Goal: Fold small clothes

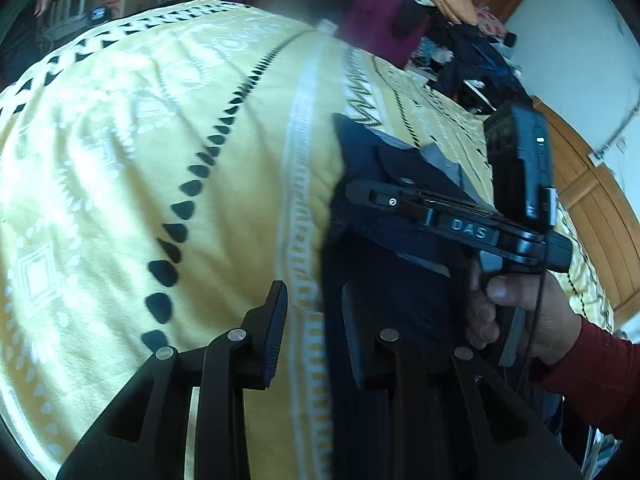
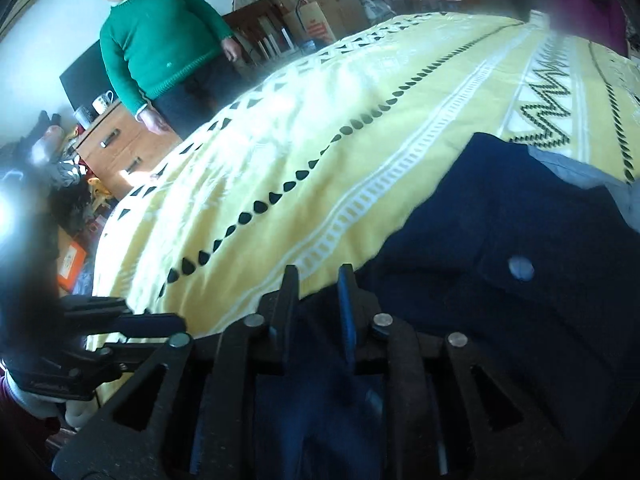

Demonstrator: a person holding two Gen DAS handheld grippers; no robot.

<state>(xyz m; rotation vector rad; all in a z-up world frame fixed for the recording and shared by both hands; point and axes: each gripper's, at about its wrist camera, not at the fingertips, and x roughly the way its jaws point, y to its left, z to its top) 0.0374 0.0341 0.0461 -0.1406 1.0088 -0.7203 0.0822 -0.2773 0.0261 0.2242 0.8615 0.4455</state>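
- Black fingers (image 1: 280, 332) of the left gripper (image 1: 314, 328) fill the bottom of its own view, spread apart with nothing between them; one finger hangs over the yellow blanket (image 1: 160, 160), the other over the dark garment's left edge.
- Right gripper (image 2: 318, 312), seen from its own camera, has its fingers (image 2: 289, 300) drawn close with only a narrow gap, and navy cloth lies between them at the garment's near edge; whether they actually pinch it I cannot tell.
- From the left wrist view that right gripper (image 1: 360, 192) lies across the garment at about 3 o'clock, its fingers pointing toward 9 o'clock, held by a hand (image 1: 520, 316) in a red sleeve (image 1: 592, 376) wrapped round the handle.
- Navy garment (image 2: 500, 280) lies flat on the bed at the near right, 4 o'clock in the right wrist view, with a round pale button (image 2: 521, 269) on a flap and a grey lining (image 2: 568, 168) showing at its far edge; its long axis runs from the grippers away toward 1 o'clock.
- Bed is covered by the yellow blanket with white bands and rows of black drop shapes.
- At 11 o'clock a person in a green sweater (image 2: 160, 36) stands beside a wooden drawer unit (image 2: 120, 148); cardboard boxes (image 2: 316, 4) are stacked at 12 o'clock.
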